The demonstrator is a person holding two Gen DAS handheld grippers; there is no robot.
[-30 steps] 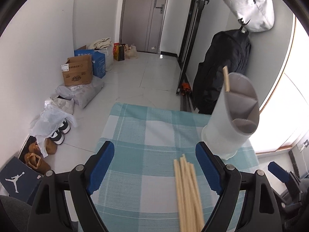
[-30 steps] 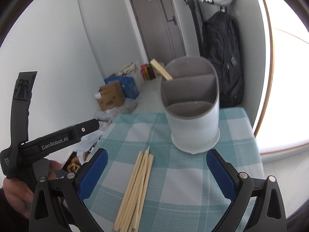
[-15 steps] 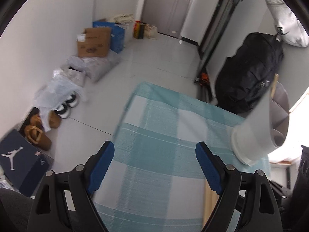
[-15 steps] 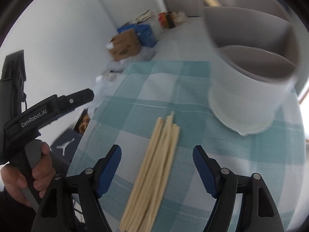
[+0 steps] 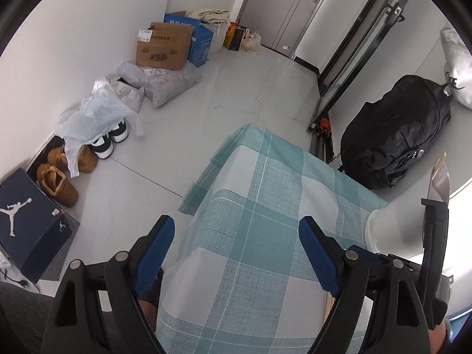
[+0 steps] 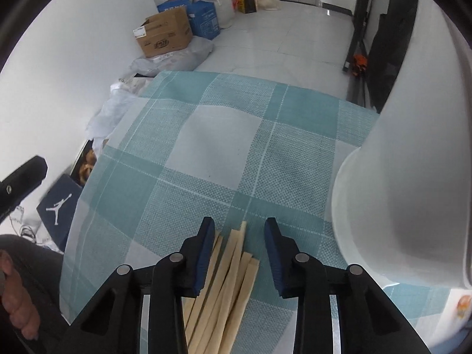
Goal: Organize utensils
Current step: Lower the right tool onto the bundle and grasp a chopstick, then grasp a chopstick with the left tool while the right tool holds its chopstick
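Several pale wooden chopsticks [image 6: 227, 283] lie in a bundle on the teal checked tablecloth [image 6: 224, 147]. My right gripper [image 6: 239, 230] is low over them, its blue pads partly open and straddling their far tips, gripping nothing. The white utensil holder [image 6: 413, 177] stands close on the right. In the left wrist view my left gripper [image 5: 236, 230] is open and empty over the cloth's left part; the holder [image 5: 392, 227] sits at the right edge with one chopstick [image 5: 438, 166] sticking out of it.
The table's far and left edges drop to a tiled floor with cardboard boxes [image 5: 163, 44], bags, shoes [image 5: 59, 177] and a dark shoe box [image 5: 26, 224]. A black backpack [image 5: 395, 135] hangs by the wall on the right.
My right gripper has dropped down to the chopsticks and its jaws have narrowed around them. My left gripper has swung left, away from the chopsticks and the holder.
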